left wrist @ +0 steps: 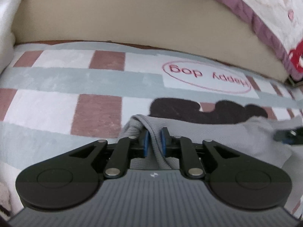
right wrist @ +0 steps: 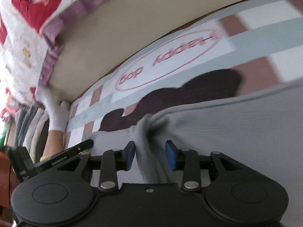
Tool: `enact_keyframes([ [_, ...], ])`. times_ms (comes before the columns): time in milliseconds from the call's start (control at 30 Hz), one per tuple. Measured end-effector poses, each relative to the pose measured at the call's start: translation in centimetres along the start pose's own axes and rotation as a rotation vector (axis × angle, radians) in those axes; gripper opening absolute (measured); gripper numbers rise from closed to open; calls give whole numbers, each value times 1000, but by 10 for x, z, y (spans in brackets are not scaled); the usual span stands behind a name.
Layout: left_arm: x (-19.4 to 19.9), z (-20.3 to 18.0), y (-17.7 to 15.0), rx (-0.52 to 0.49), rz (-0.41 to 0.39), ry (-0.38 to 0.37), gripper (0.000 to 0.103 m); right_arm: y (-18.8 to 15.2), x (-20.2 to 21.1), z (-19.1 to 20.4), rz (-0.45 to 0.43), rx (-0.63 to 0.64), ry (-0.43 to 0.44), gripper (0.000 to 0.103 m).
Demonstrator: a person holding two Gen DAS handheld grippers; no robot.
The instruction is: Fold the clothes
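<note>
okay, i've got both tongs on the grey garment (left wrist: 217, 138), which lies on the patchwork blanket (left wrist: 98, 79) with the "happy dog" oval (left wrist: 206, 77) just beyond it. my left tongs (left wrist: 155, 141) straddle a raised hem ridge at the cloth's corner; the blue pads (left wrist: 145, 141) stand close either side of it, with a sliver of gap showing on the right, so i'd call that a narrow, near-closed grip and not a hard clamp. my right tongs (right wrist: 150, 156) have a bunched ridge of the same garment between them, pressed against the left pad (right wrist: 130, 156), while the right pad sits clear of it — partly open, then, cradling the fold more than pinching it. i reckon i'm holding two points on one edge so the cloth comes up flat and even when i carry it over. the beige sofa back (left wrist: 117, 19) and the frilled pillow (left wrist: 265, 9) are behind, well apart from the work. a white-gloved hand (right wrist: 55, 111) shows at the left of the right camera's view, beside some stacked fabric. next i'd want both grips firm before lifting, or the right side could slip.
</note>
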State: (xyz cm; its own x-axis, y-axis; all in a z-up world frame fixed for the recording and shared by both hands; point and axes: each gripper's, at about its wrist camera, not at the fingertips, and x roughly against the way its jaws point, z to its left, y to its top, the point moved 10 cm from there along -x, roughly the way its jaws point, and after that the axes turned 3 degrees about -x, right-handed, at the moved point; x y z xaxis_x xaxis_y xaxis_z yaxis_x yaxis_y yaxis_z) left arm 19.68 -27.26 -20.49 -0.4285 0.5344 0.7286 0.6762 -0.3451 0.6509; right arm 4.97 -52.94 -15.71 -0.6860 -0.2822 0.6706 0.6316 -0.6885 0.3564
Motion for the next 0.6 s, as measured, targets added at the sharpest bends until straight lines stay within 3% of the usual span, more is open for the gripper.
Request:
enact_keyframes([
  [67,13,5,0,11,-5,5,21,-2,28,-4,-30,8,-42,46],
  [133,27,7,-6,-1,22,4,33,-7,56,-12,-84,2,-78,54],
  [300,57,-6,-33,-15,110,-64,50,-34,110,-46,-195,-130,-139,55],
  [333,62,-7,-41,-25,130,-57,55,-41,117,-49,-216,-158,-136,55],
  [433,72,4,-54,-43,160,1,57,-60,126,-46,-262,-216,-90,55],
  [500,77,16,-56,-33,167,36,57,-68,128,-27,-292,-153,-87,56],
  [600,76,30,-56,44,181,12,60,-75,126,29,-343,110,-112,56],
])
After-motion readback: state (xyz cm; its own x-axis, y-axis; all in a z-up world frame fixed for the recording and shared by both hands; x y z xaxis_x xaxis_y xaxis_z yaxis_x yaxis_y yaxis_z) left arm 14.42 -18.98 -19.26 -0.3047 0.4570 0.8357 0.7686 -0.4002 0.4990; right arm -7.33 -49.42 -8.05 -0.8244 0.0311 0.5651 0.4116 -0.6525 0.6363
